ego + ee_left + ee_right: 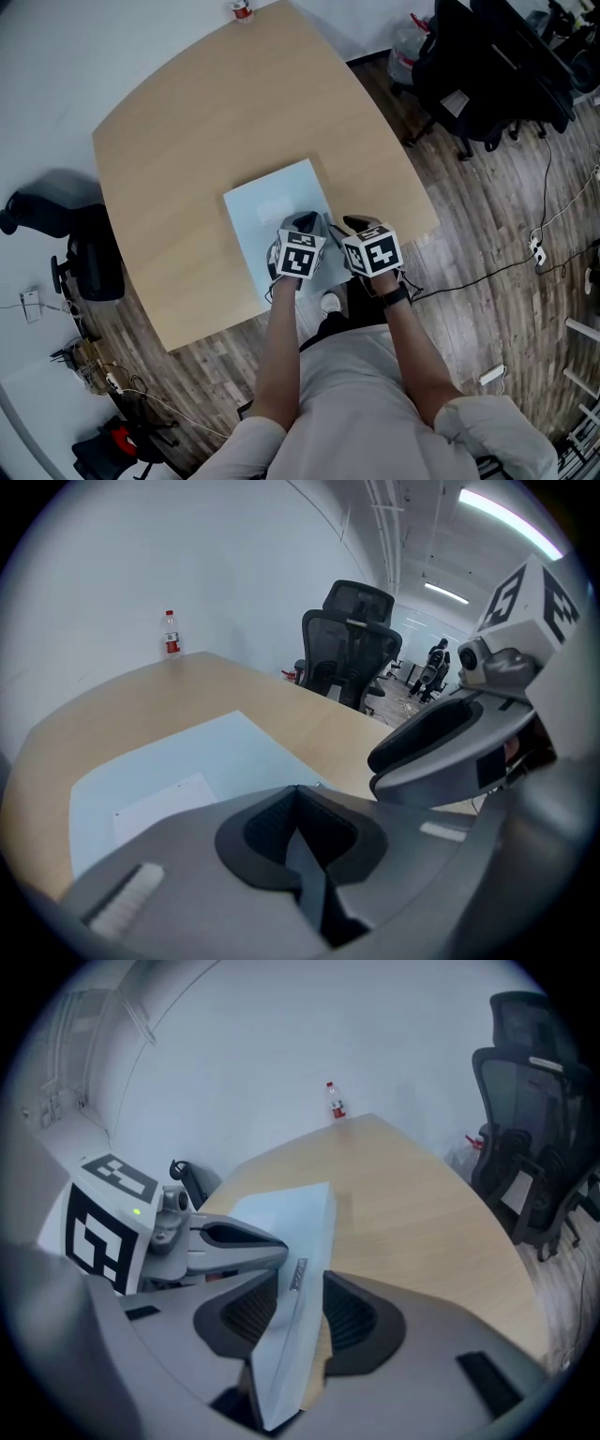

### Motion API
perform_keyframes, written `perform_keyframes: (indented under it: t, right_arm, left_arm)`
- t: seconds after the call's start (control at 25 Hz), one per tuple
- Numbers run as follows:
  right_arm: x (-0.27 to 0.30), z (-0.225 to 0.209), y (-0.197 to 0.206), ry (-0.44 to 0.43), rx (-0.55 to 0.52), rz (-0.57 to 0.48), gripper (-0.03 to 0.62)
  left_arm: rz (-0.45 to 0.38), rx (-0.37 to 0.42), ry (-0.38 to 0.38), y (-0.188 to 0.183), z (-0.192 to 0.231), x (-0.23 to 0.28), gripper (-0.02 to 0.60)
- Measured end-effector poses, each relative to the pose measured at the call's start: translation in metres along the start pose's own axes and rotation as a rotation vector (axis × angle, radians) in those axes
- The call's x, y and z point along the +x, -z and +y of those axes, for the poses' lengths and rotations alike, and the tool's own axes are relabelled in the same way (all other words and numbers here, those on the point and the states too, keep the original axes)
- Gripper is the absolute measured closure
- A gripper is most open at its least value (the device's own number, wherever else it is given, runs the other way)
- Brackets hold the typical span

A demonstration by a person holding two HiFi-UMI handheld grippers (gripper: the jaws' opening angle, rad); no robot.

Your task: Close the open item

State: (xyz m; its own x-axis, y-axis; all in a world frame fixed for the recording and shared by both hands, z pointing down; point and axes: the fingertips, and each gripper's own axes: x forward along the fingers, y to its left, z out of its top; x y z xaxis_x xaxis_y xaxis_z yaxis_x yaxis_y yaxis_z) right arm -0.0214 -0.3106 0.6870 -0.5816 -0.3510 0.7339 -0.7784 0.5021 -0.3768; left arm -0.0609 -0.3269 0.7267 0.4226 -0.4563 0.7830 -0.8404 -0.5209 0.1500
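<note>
pale blue case [292,1215] looks stiff, smooth and light; its edge, the best hold, runs between the right gripper's [292,1290] spread fingers. left gripper's [300,803] fingers are pressed together, empty.

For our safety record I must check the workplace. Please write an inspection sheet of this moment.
Surface: wooden table, rounded corners.
Job's things: light blue case lies flat near the person; it looks closed.
Clutter: small bottle at the far edge.
Grippers: left gripper shut, nothing in it; right gripper open, the case's edge between its jaws.
Cables: cables loose on the floor right of the table.
Surroundings: black office chairs, wood floor.
</note>
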Motion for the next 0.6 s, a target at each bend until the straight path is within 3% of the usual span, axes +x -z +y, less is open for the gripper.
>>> perform_keyframes:
  t: [0.16, 0.28, 0.48, 0.6]
  right_arm:
    - [-0.012, 0.003, -0.013, 0.002, -0.012, -0.064, 0.444]
    - [-0.019, 0.007, -0.023, 0.020, -0.038, -0.101, 0.466]
    - [-0.037, 0.027, -0.044, 0.034, -0.076, -0.195, 0.490]
    - [-0.049, 0.042, -0.057, 0.038, -0.101, -0.258, 0.508]
  left_arm:
    - [-0.044, -0.005, -0.035, -0.010, 0.005, -0.015, 0.572]
    - [-0.123, -0.065, -0.069, -0.023, 0.014, -0.048, 0.572]
    - [-0.308, -0.182, -0.092, -0.046, 0.029, -0.114, 0.572]
    - [-0.415, -0.194, -0.112, -0.060, 0.032, -0.152, 0.572]
